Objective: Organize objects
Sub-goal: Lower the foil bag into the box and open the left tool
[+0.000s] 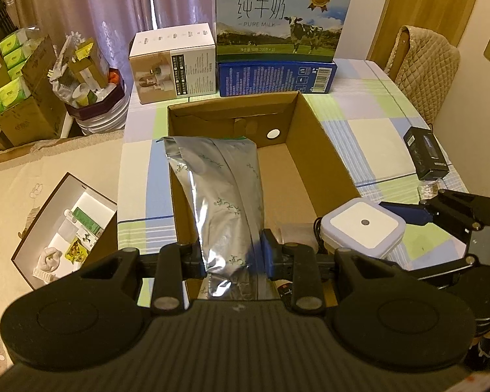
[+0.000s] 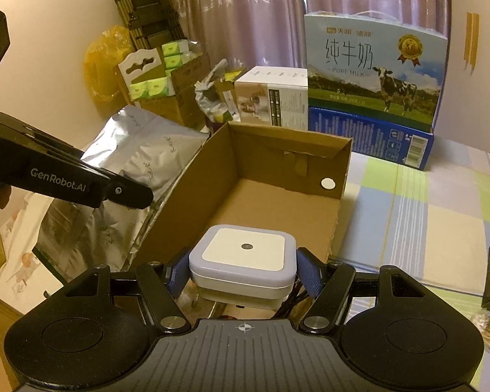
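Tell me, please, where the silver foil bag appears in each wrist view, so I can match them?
Left wrist: silver foil bag at centre, clamped in the left gripper, over the cardboard box.
Right wrist: the bag at left, beside the box.
Shared landmark: the milk carton.

An open brown cardboard box point(image 1: 313, 150) sits on the checked tabletop point(image 1: 375, 130). A crinkled silver foil pouch point(image 1: 222, 196) hangs over its left wall. A white square night light point(image 2: 243, 261) hovers at its near edge.
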The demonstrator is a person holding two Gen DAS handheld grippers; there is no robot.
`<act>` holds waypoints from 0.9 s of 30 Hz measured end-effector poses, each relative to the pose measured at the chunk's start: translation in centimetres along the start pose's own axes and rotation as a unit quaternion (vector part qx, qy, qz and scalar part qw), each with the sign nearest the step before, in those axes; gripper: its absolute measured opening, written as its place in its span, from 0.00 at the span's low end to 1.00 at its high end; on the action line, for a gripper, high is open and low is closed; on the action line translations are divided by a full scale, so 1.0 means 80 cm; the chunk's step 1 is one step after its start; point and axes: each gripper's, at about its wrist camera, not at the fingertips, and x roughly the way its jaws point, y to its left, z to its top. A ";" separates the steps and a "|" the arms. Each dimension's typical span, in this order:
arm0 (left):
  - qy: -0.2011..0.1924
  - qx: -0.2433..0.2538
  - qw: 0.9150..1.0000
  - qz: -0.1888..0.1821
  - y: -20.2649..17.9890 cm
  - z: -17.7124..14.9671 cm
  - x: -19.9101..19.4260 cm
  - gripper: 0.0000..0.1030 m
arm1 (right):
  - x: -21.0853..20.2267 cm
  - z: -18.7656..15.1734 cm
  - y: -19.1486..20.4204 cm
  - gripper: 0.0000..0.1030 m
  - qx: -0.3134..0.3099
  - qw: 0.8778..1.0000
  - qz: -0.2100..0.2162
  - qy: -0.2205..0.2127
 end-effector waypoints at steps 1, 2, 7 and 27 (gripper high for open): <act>0.001 0.000 1.000 0.000 0.000 0.001 0.002 0.25 | 0.003 0.001 -0.002 0.63 0.001 1.000 0.000 0.001; 0.002 0.001 1.000 -0.001 0.001 0.003 0.005 0.25 | 0.005 0.001 -0.003 0.63 0.001 1.000 0.000 0.003; 0.005 0.004 1.000 -0.002 0.001 0.012 0.017 0.25 | 0.016 0.006 -0.008 0.63 0.003 1.000 0.003 0.008; 0.015 0.004 1.000 -0.002 0.006 0.037 0.059 0.25 | 0.043 0.014 -0.029 0.63 0.014 1.000 0.000 0.013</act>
